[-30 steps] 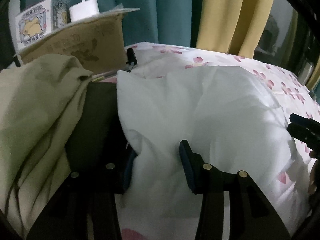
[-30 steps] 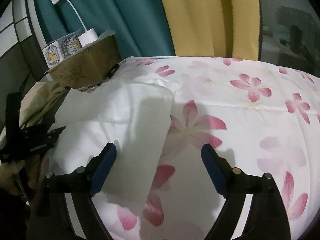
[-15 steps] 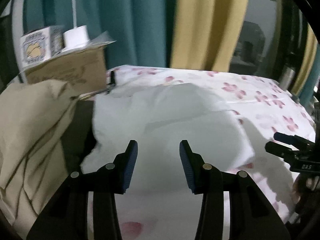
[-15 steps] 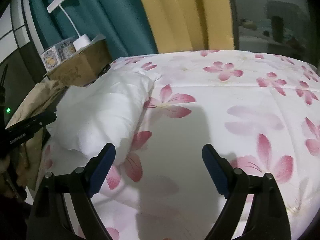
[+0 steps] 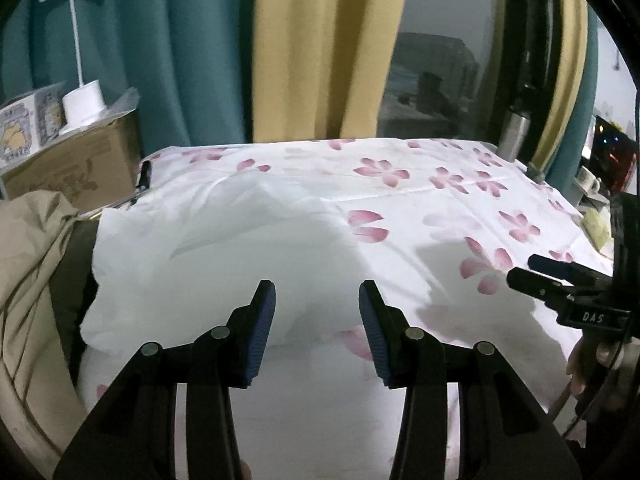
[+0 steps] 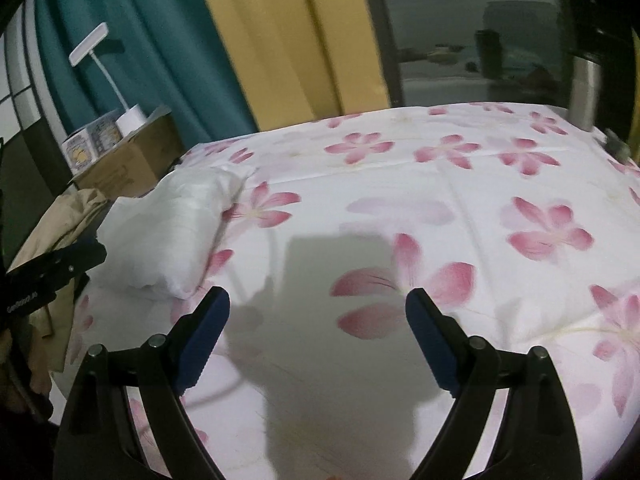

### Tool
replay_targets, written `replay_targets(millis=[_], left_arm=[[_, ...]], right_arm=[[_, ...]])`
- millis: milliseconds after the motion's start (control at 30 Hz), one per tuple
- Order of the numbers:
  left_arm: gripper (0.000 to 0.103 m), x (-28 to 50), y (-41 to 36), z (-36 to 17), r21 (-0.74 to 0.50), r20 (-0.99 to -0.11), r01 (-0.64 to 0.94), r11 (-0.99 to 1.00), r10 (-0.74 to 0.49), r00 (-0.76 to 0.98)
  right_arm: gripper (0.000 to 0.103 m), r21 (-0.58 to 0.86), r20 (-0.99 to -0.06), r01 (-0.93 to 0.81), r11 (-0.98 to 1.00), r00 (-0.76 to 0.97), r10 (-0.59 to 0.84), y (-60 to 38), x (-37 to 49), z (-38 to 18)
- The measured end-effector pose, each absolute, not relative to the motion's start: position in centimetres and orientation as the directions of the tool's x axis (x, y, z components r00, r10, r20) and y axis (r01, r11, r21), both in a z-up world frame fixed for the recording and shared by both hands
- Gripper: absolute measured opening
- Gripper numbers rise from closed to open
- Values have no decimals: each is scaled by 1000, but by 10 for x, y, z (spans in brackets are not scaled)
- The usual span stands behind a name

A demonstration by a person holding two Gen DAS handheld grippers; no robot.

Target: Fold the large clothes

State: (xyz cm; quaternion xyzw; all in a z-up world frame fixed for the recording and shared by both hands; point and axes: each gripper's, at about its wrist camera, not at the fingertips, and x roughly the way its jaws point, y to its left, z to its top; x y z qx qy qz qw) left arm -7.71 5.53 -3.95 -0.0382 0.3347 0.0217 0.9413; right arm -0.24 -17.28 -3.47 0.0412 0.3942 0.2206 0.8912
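Note:
A folded white garment (image 5: 224,248) lies at the left side of the bed with the pink-flower sheet (image 5: 440,200); it also shows in the right wrist view (image 6: 172,232). My left gripper (image 5: 316,300) is open and empty, above the garment's near edge. My right gripper (image 6: 318,308) is wide open and empty over bare sheet (image 6: 460,208), to the right of the garment. The right gripper shows at the right edge of the left wrist view (image 5: 560,280). The left gripper shows at the left edge of the right wrist view (image 6: 52,272).
A beige garment (image 5: 28,272) is heaped off the bed's left side. Behind it stands a cardboard box (image 5: 76,164) with a white lamp (image 5: 82,96) and a printed carton on it. Teal and yellow curtains (image 5: 320,48) hang behind the bed. A metal flask (image 5: 514,134) stands at the far right.
Both grippers have pulled back and lifted away from the white garment. The left one had its fingers around a fold of it one second ago and is now clear of it.

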Motion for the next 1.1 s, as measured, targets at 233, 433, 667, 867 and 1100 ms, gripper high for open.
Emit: replay_targets(millis=[233,433,667,867,1100], left_arm=[[46,-79,30,-34,-43,-608,-24,999,-7,794],[47,-85,15,-18,-33,-543,11,999,-27,839],[70,-90,-2,2,-13,-472,31,999,-33,881],[71,-96,-9,20,2,-393,35,999,-31,919],[71,-107,-22,47,52,-271,53,997,-37,962]], right_arm=[[89,219,-667,-301,928,648,368,-210,-16,-23],[89,203,-639,-264,943,694,331,-233,-27,-8],[90,151,-584,-241,959,760,284,-251,-41,21],[91,116,-535,-223,968,807,250,-261,-52,44],[93,100,-472,-220,970,848,241,-268,-61,70]])
